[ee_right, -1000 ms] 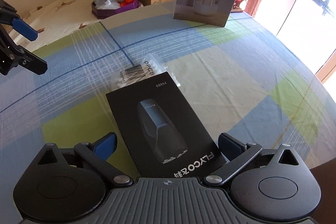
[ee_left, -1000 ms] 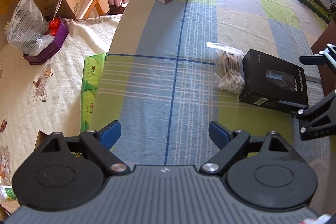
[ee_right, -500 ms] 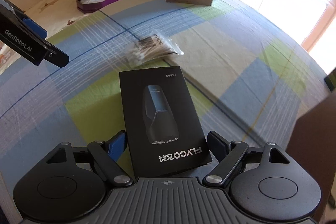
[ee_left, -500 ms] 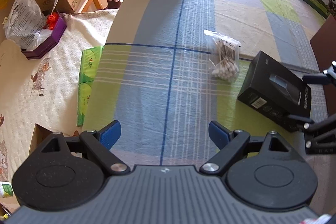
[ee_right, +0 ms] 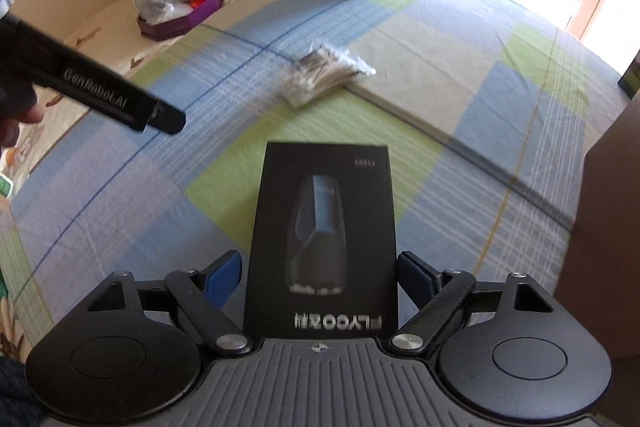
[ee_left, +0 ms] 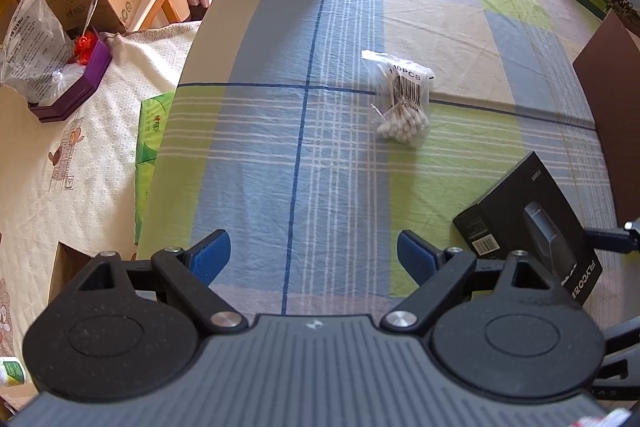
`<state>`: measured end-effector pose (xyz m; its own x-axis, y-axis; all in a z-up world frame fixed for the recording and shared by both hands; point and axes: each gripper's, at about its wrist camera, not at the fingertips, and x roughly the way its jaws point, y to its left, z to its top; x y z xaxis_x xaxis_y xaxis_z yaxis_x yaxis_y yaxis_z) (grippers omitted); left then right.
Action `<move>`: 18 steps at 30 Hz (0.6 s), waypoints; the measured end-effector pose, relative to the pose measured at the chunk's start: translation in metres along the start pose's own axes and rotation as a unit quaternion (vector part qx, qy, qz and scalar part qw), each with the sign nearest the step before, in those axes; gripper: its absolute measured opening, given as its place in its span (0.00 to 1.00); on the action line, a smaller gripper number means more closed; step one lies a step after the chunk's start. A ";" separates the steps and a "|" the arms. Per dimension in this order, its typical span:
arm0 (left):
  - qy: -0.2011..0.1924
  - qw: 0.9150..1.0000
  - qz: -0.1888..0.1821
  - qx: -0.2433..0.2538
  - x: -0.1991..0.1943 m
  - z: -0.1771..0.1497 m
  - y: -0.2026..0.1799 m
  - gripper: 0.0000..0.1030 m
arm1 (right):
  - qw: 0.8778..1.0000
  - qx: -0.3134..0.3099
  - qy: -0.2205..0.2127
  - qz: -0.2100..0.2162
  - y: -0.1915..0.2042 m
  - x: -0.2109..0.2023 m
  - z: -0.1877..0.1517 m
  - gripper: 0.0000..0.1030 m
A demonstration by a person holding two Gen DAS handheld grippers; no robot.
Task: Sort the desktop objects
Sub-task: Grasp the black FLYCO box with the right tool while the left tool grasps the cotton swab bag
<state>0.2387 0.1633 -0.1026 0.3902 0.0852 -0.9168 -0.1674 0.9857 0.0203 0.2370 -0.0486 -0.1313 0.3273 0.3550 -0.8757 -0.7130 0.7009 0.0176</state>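
Sunlit checked cloth covers the table; near the lower right of the left wrist view the black shaver box sits between the right gripper's blue pads, which have just closed against its long sides and grip it. Stiff, light card, probably slick, so holding across the narrow width suits it. That gripper tilts steeply down. The left gripper hangs spread and empty; the soft bag of cotton swabs lies mid-frame, well apart

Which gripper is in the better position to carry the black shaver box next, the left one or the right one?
Right. The right gripper already has the black shaver box between its pads, gripping its sides. The left gripper is open over bare tablecloth, with the box off to its side.
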 end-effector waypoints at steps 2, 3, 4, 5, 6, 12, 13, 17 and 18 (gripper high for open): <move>0.000 1.000 0.000 0.000 -0.001 -0.001 0.001 0.86 | 1.000 0.005 -0.005 -0.009 0.002 0.004 0.003 0.80; -0.001 1.000 -0.001 0.000 -0.001 -0.001 0.001 0.86 | 1.000 0.010 -0.006 -0.009 0.001 0.007 0.004 0.80; -0.001 1.000 -0.002 -0.001 -0.002 -0.002 0.001 0.86 | 1.000 0.019 -0.007 -0.009 0.000 0.009 0.004 0.78; -0.002 1.000 -0.003 -0.001 -0.002 -0.002 0.001 0.86 | 1.000 0.026 -0.007 -0.009 -0.002 0.011 0.004 0.74; -0.003 1.000 -0.003 -0.001 -0.003 -0.002 0.001 0.86 | 0.999 0.030 -0.011 -0.012 -0.002 0.010 0.003 0.74; -0.004 1.000 -0.005 -0.001 -0.003 -0.004 0.001 0.86 | 0.992 0.096 -0.030 -0.073 -0.026 0.012 0.000 0.74; -0.005 1.000 -0.005 0.001 -0.002 -0.003 0.000 0.86 | 0.990 0.106 -0.035 -0.084 -0.030 0.013 0.000 0.74; -0.014 1.000 -0.014 0.014 0.002 0.004 -0.008 0.86 | 0.980 0.145 -0.055 -0.121 -0.048 0.015 -0.001 0.74; -0.018 1.000 -0.017 0.019 0.004 0.006 -0.012 0.86 | 0.978 0.155 -0.059 -0.129 -0.051 0.016 -0.001 0.74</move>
<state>0.2480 0.1531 -0.1041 0.4268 0.0564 -0.9026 -0.1201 0.9928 0.0053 0.2783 -0.0790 -0.1467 0.5540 0.1980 -0.8086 -0.3813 0.9238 -0.0351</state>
